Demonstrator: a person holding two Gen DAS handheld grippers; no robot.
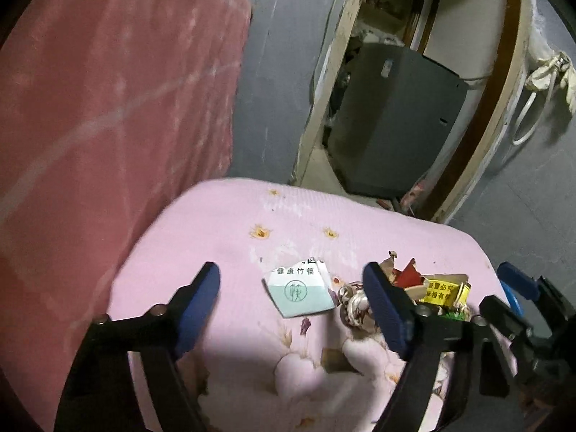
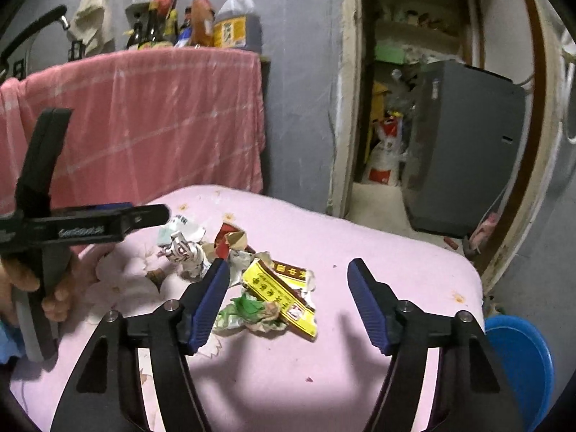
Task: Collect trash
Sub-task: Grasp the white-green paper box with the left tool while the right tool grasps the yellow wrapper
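Several scraps of trash lie clustered on a pink cushion (image 2: 378, 252): a white-and-teal paper wrapper (image 1: 298, 289) and a yellow wrapper (image 2: 279, 293) (crumpled, among others). Left gripper (image 1: 291, 298) and right gripper (image 2: 288, 300) both gape, gripping nothing. Best to straddle one piece fully before squeezing.

A pink flower-printed surface (image 2: 396, 252) carries a loose heap of trash: a yellow and brown wrapper (image 2: 280, 293) at the centre, crumpled green paper (image 2: 252, 311) at its seven o'clock, and a white-and-teal chopstick sleeve (image 1: 300, 291) lying flat at ten o'clock.
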